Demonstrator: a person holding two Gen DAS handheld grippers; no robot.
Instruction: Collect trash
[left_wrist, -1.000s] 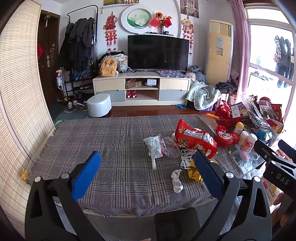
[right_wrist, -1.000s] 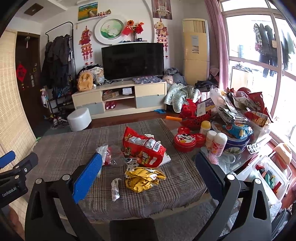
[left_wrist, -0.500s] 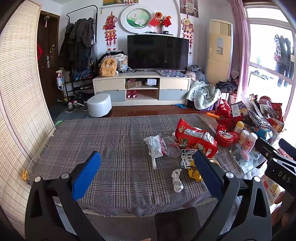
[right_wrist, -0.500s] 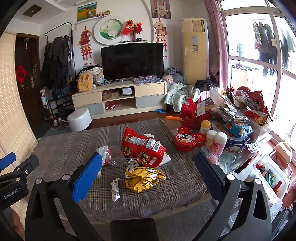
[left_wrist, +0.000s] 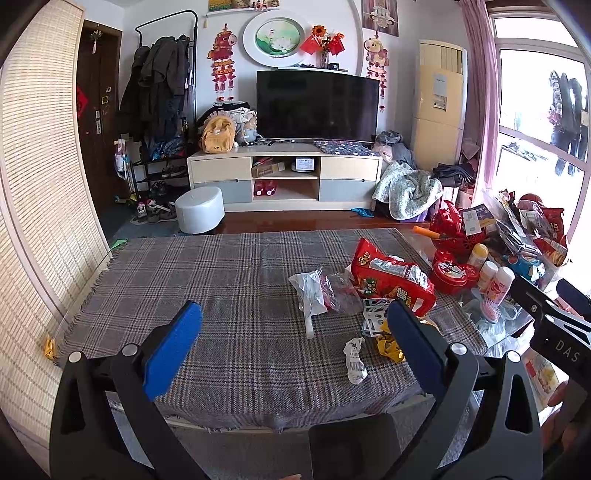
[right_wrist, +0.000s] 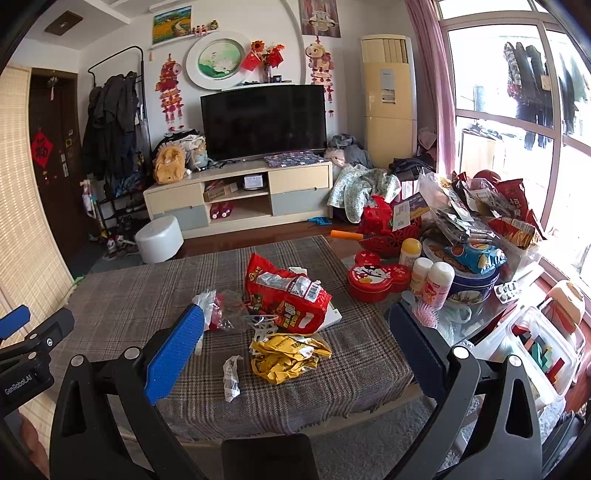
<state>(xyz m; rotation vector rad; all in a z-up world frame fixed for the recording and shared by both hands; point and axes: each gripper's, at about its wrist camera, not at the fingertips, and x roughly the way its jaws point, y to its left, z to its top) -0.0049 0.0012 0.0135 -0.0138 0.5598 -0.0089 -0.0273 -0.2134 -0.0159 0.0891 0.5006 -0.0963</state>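
Trash lies on the right half of a table with a plaid cloth (left_wrist: 207, 280): a red snack bag (left_wrist: 391, 278) (right_wrist: 291, 293), a clear crumpled wrapper (left_wrist: 314, 291) (right_wrist: 218, 310), a small white scrap (left_wrist: 354, 360) (right_wrist: 232, 376) and a crumpled yellow wrapper (right_wrist: 288, 354) (left_wrist: 388, 345). My left gripper (left_wrist: 293, 345) hangs open near the table's front edge, left of the trash, holding nothing. My right gripper (right_wrist: 295, 347) is open too, held before the table with the yellow wrapper showing between its fingers, apart from it.
A red tin (right_wrist: 376, 278), bottles (right_wrist: 437, 284) and a heap of snack packets (right_wrist: 476, 221) crowd a glass surface right of the table. A clear plastic bin (right_wrist: 532, 350) sits low at the right. A TV stand (left_wrist: 284, 177) and white stool (left_wrist: 199, 214) stand beyond.
Almost nothing differs; both views have shifted only very slightly. Both grippers stay open and the trash has not moved.
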